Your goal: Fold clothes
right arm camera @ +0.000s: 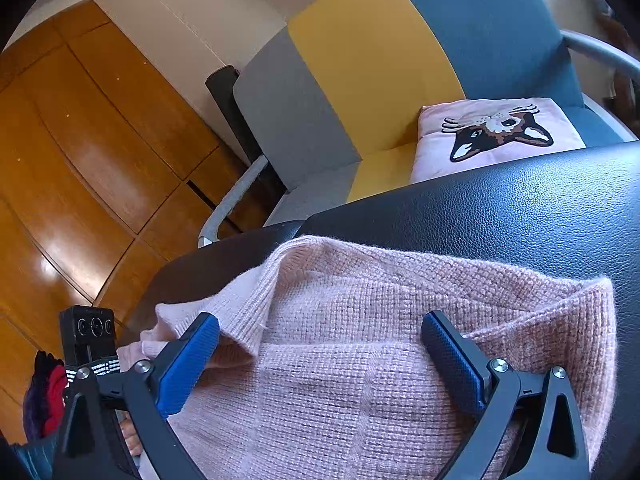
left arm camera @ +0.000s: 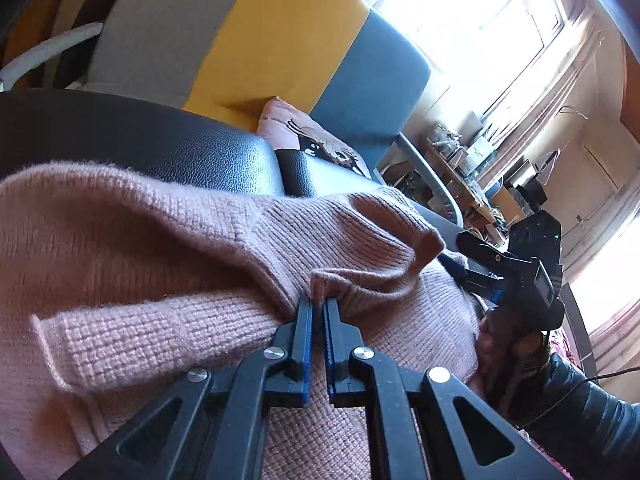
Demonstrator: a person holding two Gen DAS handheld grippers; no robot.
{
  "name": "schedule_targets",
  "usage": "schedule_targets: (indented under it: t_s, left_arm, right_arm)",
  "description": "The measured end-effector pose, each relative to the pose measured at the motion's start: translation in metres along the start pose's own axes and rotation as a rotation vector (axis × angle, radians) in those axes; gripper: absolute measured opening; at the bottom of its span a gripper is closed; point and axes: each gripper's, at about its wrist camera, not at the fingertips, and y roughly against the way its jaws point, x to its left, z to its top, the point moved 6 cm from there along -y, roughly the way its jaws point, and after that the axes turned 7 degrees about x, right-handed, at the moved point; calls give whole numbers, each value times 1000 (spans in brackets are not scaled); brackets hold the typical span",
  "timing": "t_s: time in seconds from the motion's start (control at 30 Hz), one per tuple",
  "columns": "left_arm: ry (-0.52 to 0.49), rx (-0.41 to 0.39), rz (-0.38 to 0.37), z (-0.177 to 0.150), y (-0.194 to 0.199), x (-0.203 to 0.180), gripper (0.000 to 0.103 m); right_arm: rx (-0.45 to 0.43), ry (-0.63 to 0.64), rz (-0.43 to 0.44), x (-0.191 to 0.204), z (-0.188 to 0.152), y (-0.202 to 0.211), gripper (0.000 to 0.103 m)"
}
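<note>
While the pink knit sweater (left arm camera: pixel 168 264) lies across the black leather seat (left arm camera: pixel 132 136), we note our left gripper (left arm camera: pixel 318 304) pinching its ribbed cuff (left arm camera: pixel 352 240); our right gripper (right arm camera: pixel 320 336) stands wide apart over the sweater, gripping nothing.

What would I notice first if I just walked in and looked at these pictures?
Probably the fuzzy pink sweater spread over the black leather surface, right in front. The left gripper pinches a ribbed fold of it, while the right gripper hangs wide open above the knit. Behind, a pink cushion with a cat face sits on a grey, yellow and blue chair.
</note>
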Motion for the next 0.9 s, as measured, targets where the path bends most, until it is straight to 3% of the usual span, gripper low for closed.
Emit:
schedule_targets:
  t_s: [0.17, 0.33, 0.4, 0.5, 0.63, 0.67, 0.7, 0.73, 0.9]
  left_arm:
    - [76, -19, -104, -3, 4, 5, 7]
    - [181, -87, -170, -4, 27, 11, 40]
    - [245, -118, -187, -3, 36, 17, 42]
    - [294, -151, -133, 4, 41, 25, 44]
    - [276, -121, -23, 23, 31, 21, 42]
    - [276, -112, 25, 28, 27, 23, 38]
    - [275, -103, 73, 33, 23, 25, 15]
    - [276, -96, 116, 38, 19, 28, 7]
    - [328, -76, 192, 57, 10, 55, 11]
  right_arm:
    - [8, 5, -14, 0, 0, -2, 103]
    - [13, 9, -23, 0, 1, -3, 103]
    - [14, 10, -26, -1, 1, -3, 103]
    - [13, 11, -28, 0, 1, -3, 103]
    - [14, 12, -32, 0, 1, -3, 103]
    - [14, 11, -31, 0, 1, -3, 103]
    - [13, 10, -31, 0, 1, -3, 103]
    - [13, 10, -31, 0, 1, -3, 103]
    - [10, 7, -27, -1, 2, -2, 103]
